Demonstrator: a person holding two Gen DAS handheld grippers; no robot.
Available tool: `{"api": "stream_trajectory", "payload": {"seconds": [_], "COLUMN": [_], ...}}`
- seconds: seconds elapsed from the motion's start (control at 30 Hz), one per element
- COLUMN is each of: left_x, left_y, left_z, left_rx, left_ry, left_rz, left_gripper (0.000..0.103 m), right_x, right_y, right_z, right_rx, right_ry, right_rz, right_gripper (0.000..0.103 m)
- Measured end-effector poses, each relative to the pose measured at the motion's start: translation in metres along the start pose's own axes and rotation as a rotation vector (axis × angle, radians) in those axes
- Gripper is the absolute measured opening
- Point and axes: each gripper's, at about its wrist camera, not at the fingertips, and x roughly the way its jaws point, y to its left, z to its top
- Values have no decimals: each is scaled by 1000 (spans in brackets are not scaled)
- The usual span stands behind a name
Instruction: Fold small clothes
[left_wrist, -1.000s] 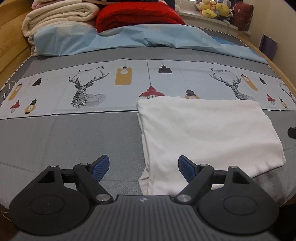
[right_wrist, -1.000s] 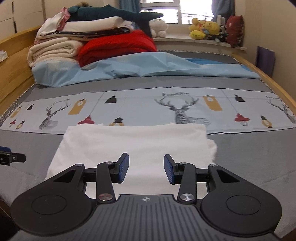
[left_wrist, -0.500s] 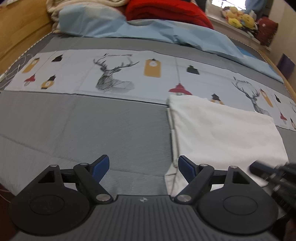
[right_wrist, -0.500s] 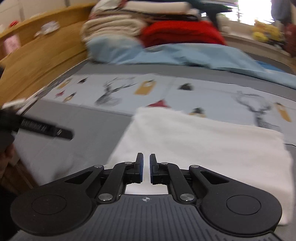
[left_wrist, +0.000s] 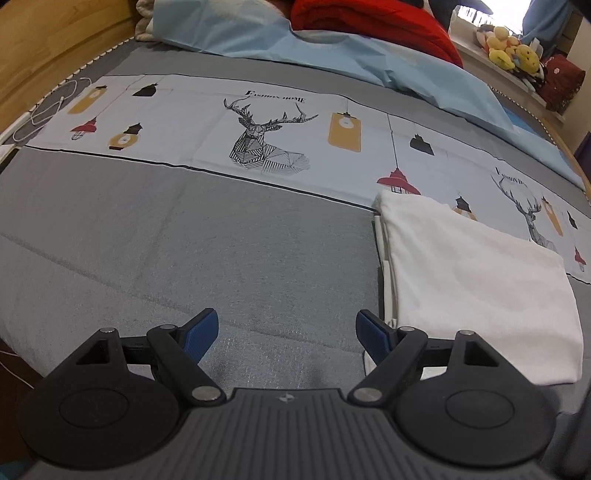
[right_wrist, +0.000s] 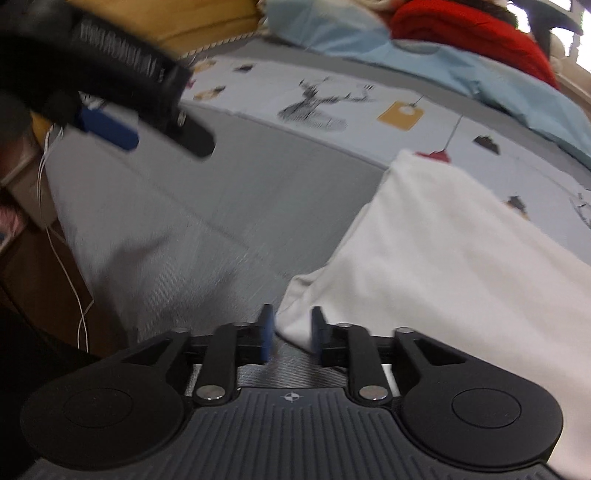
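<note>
- Your bed is covered by a grey sheet with a deer-print band.
- Blue cover and red blanket lie at the far end.
- The folded white cloth lies right of your left tool, whose jaws are wide apart and empty.
- Your right tool has narrowly parted jaws straddling the cloth's near corner; grip unclear.
</note>
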Motion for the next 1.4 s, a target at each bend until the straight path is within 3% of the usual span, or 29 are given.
{"api": "stream_trajectory", "payload": {"seconds": [0.3,0.43,0.47,0.5,0.6,1.4], "left_x": [3,5,6,7,9,21], "left_y": [-15,-20,-20,-20,-18,-34], "left_z": [3,3,4,4,4,8], "left_rx": [20,34,32,28,22,46], "left_ry": [4,4,5,7,12,19], "left_rz": [-4,-9,-11,-12,-13,-4], "left_gripper": [85,85,85,85,85,85], "right_x": [37,38,38,38,36,-44], "right_y": [22,25,25,24,20,-39], "right_z": [-10,-11,-11,-10,-9,14], "right_rx": [-133,-159,-153,-147,-134,97], "right_ry": [104,92,90,88,84,-142], "right_rz": [-50,-67,-67,-70,-75,-25], "right_gripper": [32,31,28,18,9,5]}}
